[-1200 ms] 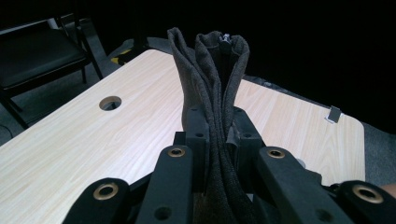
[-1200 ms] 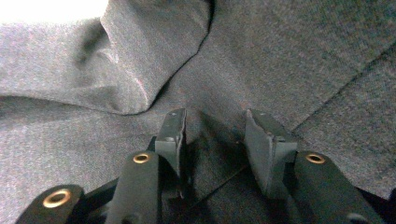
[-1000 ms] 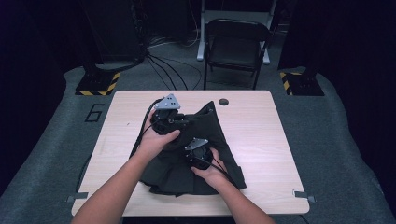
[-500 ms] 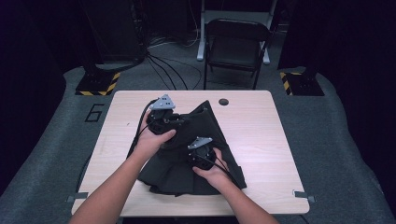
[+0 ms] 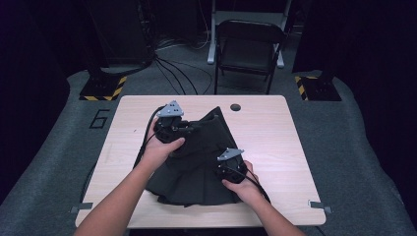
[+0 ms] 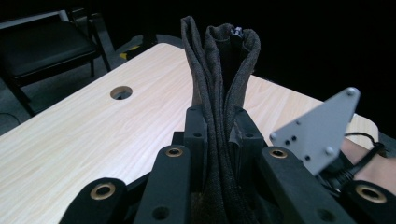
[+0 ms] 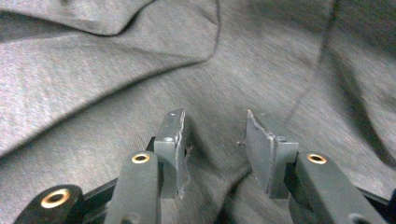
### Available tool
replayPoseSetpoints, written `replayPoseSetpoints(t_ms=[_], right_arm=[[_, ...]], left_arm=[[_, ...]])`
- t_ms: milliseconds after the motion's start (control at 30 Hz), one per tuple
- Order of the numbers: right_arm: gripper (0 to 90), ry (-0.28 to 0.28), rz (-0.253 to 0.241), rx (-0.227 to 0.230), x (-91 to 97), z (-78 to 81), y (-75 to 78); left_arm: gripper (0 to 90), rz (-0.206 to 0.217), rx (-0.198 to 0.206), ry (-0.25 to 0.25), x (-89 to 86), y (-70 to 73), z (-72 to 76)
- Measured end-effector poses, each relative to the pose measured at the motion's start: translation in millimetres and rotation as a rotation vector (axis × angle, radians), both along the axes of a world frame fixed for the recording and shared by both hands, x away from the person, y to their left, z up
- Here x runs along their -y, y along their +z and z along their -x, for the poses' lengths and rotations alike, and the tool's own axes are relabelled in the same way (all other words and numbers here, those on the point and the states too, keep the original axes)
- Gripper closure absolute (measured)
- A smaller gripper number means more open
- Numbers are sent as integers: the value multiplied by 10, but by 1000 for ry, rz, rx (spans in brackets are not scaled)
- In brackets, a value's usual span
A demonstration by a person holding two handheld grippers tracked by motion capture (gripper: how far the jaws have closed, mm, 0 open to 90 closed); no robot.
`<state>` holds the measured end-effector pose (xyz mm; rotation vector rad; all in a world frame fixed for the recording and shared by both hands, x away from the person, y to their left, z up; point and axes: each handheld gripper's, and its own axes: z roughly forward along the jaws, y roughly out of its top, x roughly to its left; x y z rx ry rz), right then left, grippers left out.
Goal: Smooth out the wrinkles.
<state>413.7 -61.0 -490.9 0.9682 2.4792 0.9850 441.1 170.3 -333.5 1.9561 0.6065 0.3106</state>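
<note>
Nearest, at the table's [image 5: 290, 147] near edge, lying crumpled over the middle of the top: a dark grey garment [image 5: 196, 172], its lower hem almost reaching that edge. Resting on the garment's right side, toward the near right corner: right gripper [image 5: 227, 169], jaws partly apart, having just been closing a little, cloth lying loose in the gap and beneath the pads [image 7: 173, 140], not pinched in the right gripper view. Spreading under that gripper: soft folds and one seam running across the fabric [image 7: 116, 70]. Farther in, nearer the far left corner: left gripper [image 5: 184, 130], jaws narrow and clamping a bunched fold of the garment [image 6: 219, 84], several layers standing up between the pads in the left gripper view. Pointing toward the far edge: the garment's peaked tip, close beside a round cable hole [image 5: 235, 107] in the top. Beyond the far edge, standing on the grey floor: a dark folding chair [image 5: 248, 46].
</note>
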Motion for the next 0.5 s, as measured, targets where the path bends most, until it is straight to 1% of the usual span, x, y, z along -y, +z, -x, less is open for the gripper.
replayPoseSetpoints(t_ms=[33,67,100,200,233,267,300,400,433,467,500], right_arm=[[583,-5,-13,1,33,-5,-26],[583,-5,-13,1,33,-5,-26],[585,-7,-13,-11,56,-11,-53],[586,-12,-16,-16,71,-14,-89],[586,-21,-26,-15,74,-14,-115],[587,-18,-25,-17,88,-18,-133],[588,-22,-38,-18,108,-20,-156],[588,-21,-44,-30,129,-34,-166],[587,-31,-58,-40,143,-42,-178],[587,-31,-58,-40,143,-42,-178],[587,-37,-78,-46,162,-51,-192]], left_arm=[[791,-8,3,-13,9,-6,13],[791,-8,3,-13,9,-6,13],[791,-11,5,-22,13,-10,28],[790,-12,2,-28,12,-25,41],[790,-10,-2,-31,11,-39,47],[790,-12,-6,-36,8,-52,51],[790,-15,-14,-39,2,-87,63],[791,-16,-22,-41,-9,-121,74],[791,-18,-34,-46,-12,-160,88],[790,-18,-34,-46,-12,-160,88],[790,-23,-37,-49,-10,-178,96]])
